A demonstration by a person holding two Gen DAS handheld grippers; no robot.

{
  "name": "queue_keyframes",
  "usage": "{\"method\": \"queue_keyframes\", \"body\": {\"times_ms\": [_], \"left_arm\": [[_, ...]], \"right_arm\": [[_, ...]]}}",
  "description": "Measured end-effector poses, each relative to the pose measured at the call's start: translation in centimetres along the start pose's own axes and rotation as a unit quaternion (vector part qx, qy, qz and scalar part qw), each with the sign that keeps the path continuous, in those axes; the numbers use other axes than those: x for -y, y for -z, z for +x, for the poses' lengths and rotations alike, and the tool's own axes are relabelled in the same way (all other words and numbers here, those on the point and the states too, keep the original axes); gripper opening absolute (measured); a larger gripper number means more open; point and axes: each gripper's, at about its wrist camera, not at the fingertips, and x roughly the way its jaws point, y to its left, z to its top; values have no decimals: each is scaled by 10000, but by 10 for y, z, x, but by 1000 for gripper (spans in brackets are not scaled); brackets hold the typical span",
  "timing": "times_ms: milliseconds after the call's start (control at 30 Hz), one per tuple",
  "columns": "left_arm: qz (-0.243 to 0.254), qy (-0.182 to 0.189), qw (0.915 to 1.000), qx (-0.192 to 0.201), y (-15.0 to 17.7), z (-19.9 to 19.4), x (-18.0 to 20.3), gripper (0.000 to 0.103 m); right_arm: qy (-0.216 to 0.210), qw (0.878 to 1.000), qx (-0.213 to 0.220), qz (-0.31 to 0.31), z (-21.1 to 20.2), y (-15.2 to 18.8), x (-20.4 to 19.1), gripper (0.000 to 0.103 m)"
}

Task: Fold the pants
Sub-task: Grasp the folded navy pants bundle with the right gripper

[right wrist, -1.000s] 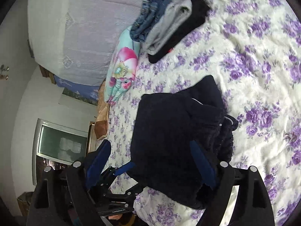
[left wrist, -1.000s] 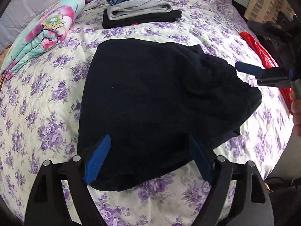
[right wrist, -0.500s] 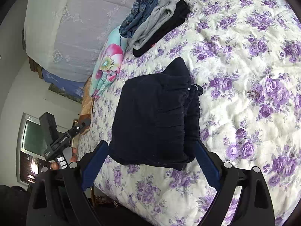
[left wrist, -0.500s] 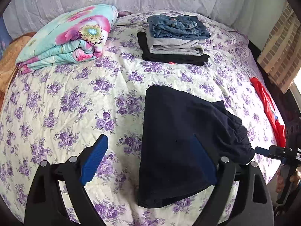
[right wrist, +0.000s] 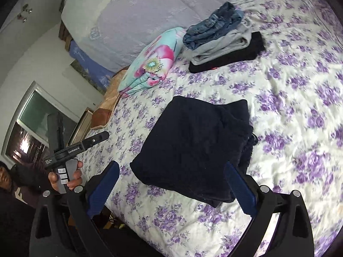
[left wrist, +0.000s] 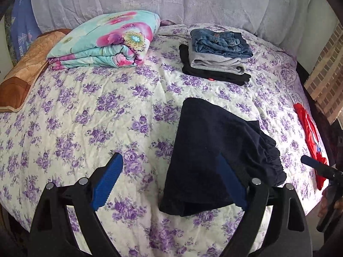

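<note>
Dark navy pants (left wrist: 214,156) are seen lying folded into a compact bundle on the bed (left wrist: 107,115), near its front edge, with the gathered waistband turned toward the right in the left wrist view. Nothing is gripped by the left tool (left wrist: 171,182): its blue pads are spread wide above the bedspread, the left one over bare floral quilt, the right one over the lower corner of the bundle, with no pad pressed on the cloth. The right tool (right wrist: 174,186) is likewise held wide open, and its jaws have just been opening further; the near edge of the pants is framed between its pads in the picture, but the fabric is not pinched. From the right wrist view the left tool is seen from outside at the bed's side, carried by a hand (right wrist: 64,177) wrapped round its handle.

Farther back on the bed a stack of folded clothes (left wrist: 216,57) is found, jeans on top, a grey garment under them, a black one at the bottom. Beside it, to the left, a folded floral blanket (left wrist: 107,42) is laid, and a brown cushion (left wrist: 23,75) is seen at the far left edge. A red cloth (left wrist: 308,137) is draped along the right edge of the bed.
</note>
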Motion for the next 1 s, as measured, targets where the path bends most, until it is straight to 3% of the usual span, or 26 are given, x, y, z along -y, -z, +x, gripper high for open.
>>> {"method": "queue_keyframes", "body": {"times_ms": [300, 433, 533, 667, 767, 833, 1000], "left_arm": [[-5, -550, 9985, 48, 26, -25, 6, 89], [-88, -541, 9984, -155, 26, -6, -2, 90], [-214, -237, 9987, -404, 22, 20, -9, 90], [-560, 448, 9952, -659, 12, 56, -20, 90], [-706, 818, 9903, -870, 7, 85, -25, 90], [-763, 1167, 9851, -1003, 6, 100, -27, 90], [-718, 1246, 9791, -1441, 13, 132, -29, 90]], "right_arm": [[-877, 9941, -590, 228, 55, -8, -11, 99], [-975, 9936, -347, 459, 41, -2, 4, 98], [-750, 9914, 11, 1072, 16, 12, 41, 99], [-764, 9767, 237, 1991, -5, 51, 91, 99], [-813, 9696, 312, 2289, -3, 74, 107, 99], [-1108, 9650, 353, 2350, 5, 80, 109, 99], [-1341, 9557, 239, 2608, 31, 83, 113, 99]]}}
